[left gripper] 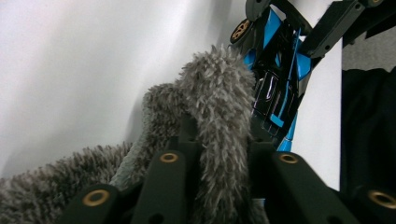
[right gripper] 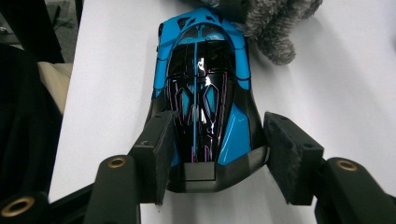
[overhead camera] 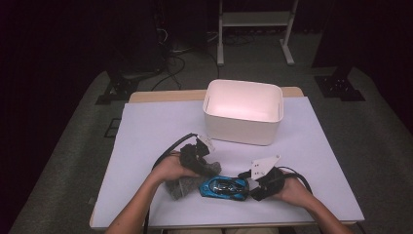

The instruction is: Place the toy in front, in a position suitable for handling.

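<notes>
Left claw (left gripper: 224, 154) clenches grey plush (left gripper: 219, 107); right claw (right gripper: 217, 154) straddles toy car (right gripper: 203, 93), grip unclear

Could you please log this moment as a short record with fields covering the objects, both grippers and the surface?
surface: table under a white cover
container: white tub, far side of the table, open top, nothing visible inside
toy: blue and black toy car, lying on the cover between the two grippers
cloth: grey fluffy cloth, touching one end of the car
left gripper: shut on the cloth
right gripper: jaws astride the other end of the car, one pad touching, a gap at the other
</notes>
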Action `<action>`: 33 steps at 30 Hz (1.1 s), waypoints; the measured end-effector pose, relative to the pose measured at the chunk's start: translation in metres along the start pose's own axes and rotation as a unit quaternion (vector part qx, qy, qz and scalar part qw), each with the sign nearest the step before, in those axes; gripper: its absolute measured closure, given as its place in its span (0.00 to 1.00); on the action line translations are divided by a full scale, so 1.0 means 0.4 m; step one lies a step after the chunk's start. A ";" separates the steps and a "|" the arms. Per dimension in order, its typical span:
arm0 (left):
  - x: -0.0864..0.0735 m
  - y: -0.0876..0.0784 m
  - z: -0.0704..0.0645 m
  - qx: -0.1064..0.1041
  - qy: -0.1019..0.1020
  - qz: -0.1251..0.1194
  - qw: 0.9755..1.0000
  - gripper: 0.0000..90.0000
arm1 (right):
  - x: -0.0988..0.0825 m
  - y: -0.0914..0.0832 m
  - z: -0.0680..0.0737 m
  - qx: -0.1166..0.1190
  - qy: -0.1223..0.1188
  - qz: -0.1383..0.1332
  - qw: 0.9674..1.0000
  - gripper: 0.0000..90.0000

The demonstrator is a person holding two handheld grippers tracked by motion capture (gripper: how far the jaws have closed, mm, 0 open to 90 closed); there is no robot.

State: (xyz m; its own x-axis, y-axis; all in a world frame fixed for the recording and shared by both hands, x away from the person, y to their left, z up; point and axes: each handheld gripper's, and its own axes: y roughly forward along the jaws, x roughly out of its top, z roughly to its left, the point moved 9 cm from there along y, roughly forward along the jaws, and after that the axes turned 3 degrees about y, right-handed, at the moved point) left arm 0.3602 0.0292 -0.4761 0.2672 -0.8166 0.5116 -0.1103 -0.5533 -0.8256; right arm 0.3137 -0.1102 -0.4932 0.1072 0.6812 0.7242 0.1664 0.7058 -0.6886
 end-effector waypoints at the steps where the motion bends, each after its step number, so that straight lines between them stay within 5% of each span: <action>1: 0.001 -0.002 -0.006 0.002 0.007 -0.001 1.000 0.86 | 0.000 -0.002 0.002 -0.005 -0.006 0.000 1.000 0.49; 9: 0.000 -0.015 -0.047 0.024 0.038 -0.016 0.999 0.87 | 0.004 -0.008 0.013 -0.027 -0.020 -0.006 0.999 0.46; 10: -0.002 -0.025 -0.061 0.017 0.043 -0.025 0.999 0.87 | 0.008 -0.006 0.006 -0.026 0.006 -0.013 1.000 0.33; 12: -0.002 -0.032 -0.070 0.009 0.046 -0.031 0.998 0.88 | 0.007 -0.006 0.003 -0.022 0.025 -0.014 0.999 0.32; 13: -0.003 -0.041 -0.086 0.000 0.054 -0.036 0.998 0.88 | 0.006 -0.003 0.007 0.000 0.046 -0.014 0.999 0.31; 20: -0.013 -0.056 -0.134 -0.021 0.081 -0.053 0.995 0.88 | -0.001 0.026 0.044 0.064 0.074 0.004 0.995 0.36; 23: -0.017 -0.058 -0.134 -0.008 0.089 -0.064 0.994 0.88 | -0.003 0.033 0.058 0.082 0.067 0.004 0.994 0.53; 29: -0.019 -0.061 -0.142 -0.003 0.100 -0.069 0.993 0.90 | 0.000 0.033 0.070 0.082 0.052 0.003 0.995 0.56; 33: -0.009 -0.070 -0.144 0.006 0.105 -0.073 0.992 0.90 | 0.005 0.033 0.060 0.033 0.006 0.011 0.999 0.58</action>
State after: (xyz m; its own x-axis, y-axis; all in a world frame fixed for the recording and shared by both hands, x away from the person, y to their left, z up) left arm 0.3070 0.0382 -0.4412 0.0747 -0.7444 0.6636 -0.0724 -0.6677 -0.7409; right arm 0.2925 -0.0948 -0.5020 0.1213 0.6950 0.7087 0.0991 0.7019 -0.7054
